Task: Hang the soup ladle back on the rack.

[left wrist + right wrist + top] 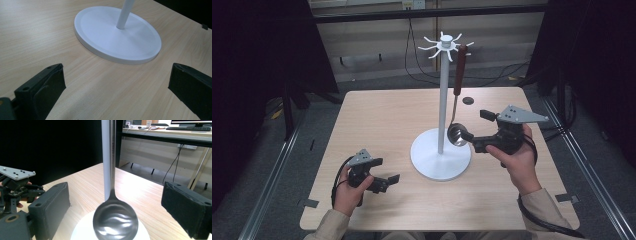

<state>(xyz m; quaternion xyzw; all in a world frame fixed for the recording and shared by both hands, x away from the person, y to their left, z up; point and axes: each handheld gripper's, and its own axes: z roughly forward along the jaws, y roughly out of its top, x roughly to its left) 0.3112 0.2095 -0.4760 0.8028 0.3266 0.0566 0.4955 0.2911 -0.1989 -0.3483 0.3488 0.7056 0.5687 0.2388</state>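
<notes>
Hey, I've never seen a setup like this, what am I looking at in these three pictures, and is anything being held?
A person sits at a wooden table and holds hand-operated tongs in each hand; no robot arm is involved. One picture comes from a camera above, looking down at the table. The other two come from small cameras riding on each pair of tongs, looking out between their black jaws.

On the table stands a white rack with a round base and hooks on top. A ladle with a reddish-brown handle hangs from one hook, its metal bowl near the base.

The right tongs sit open at the ladle's bowl, which hangs between the jaws without being pressed. The left tongs are open and empty, near the table's front edge. So nothing is held.
</notes>
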